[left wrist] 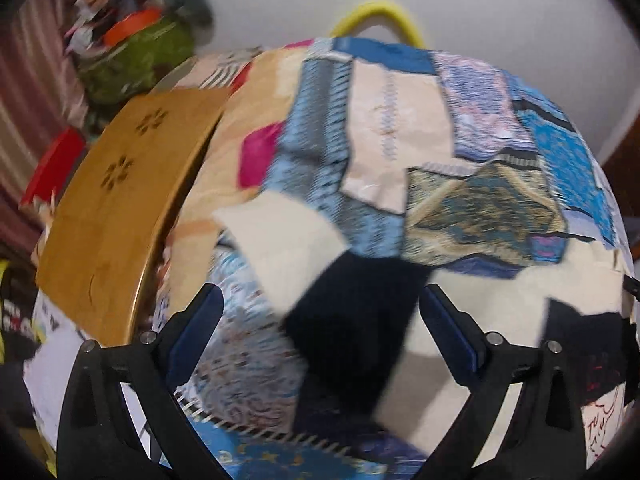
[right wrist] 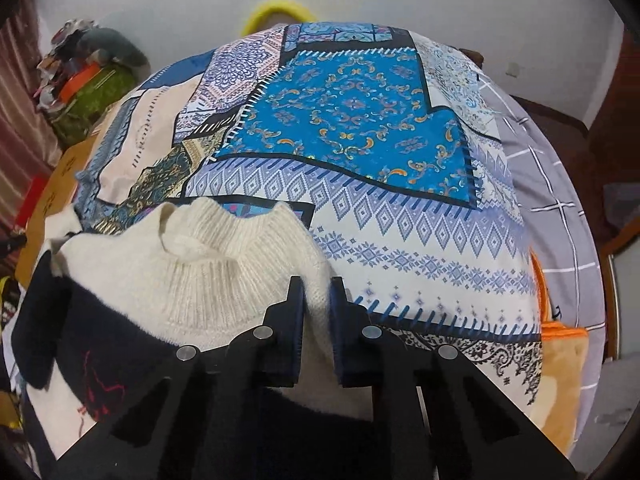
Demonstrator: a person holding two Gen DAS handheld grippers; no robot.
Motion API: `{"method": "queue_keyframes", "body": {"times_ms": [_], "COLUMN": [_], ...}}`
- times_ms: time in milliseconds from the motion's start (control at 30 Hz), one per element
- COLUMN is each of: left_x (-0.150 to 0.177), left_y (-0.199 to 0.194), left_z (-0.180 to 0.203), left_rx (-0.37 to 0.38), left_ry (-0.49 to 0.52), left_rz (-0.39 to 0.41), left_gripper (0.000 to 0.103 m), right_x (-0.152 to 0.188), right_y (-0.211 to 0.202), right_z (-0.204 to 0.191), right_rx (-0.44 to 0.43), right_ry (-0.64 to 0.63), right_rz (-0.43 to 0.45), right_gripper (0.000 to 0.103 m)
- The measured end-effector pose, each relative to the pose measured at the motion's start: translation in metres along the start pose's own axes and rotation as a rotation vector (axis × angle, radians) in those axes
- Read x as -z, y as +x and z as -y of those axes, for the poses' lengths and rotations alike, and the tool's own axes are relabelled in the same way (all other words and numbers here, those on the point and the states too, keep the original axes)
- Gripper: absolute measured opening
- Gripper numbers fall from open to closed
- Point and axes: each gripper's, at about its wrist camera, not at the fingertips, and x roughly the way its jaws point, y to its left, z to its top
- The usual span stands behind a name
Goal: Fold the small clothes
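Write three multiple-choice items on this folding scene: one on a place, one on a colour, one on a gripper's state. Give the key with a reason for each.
1. Where does the wooden board lie in the left wrist view?
A. left of the patchwork bedspread
B. on top of the sweater
C. between the right gripper's fingers

2. What colour is the ribbed collar of the sweater?
A. red
B. cream
C. green

3. How is the right gripper set?
A. wide open above the bed
B. out of view
C. shut on the sweater

Key: 1 A, the board runs along the bedspread's left edge. 2 B, the ribbed knit is cream above a dark navy part. 3 C, cream knit is pinched between its fingers, while the left gripper is open.
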Motion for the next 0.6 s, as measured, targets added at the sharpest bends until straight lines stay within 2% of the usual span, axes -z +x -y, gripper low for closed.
{"method": "queue_keyframes", "body": {"times_ms": [200,267,400,600], "left_x": [0.015,0.018,0.02,0.019], "left_y": [0.023,0.029,0.042,0.056], "left_z": [-0.029,-0.034,-0.04,-0.05], "left_rx": [0.011,0.033,0.089,0.133], "left_ry": [-0.071,-0.101,-0.157,-0.259], "left_rz": [-0.056,-0.07,-0.096,-0.096], "left_gripper": [0.1,0.099,0.089,0.084], "right_x": [0.003,0.004,0.007,0.013], "right_y": [-0.009,-0.016,-0.038,-0.069], "right_z": [-0.007,-0.009,-0.013,-0.023], "right_rx": [0.007,-0.001,-0.022,-0.019], "right_ry": [0.001,0.009,0.013,-0.03], "right_rz": [-0.007,0.0,0.045,0.104], "right_gripper": [0.023,0.033,0.044,0.058]}}
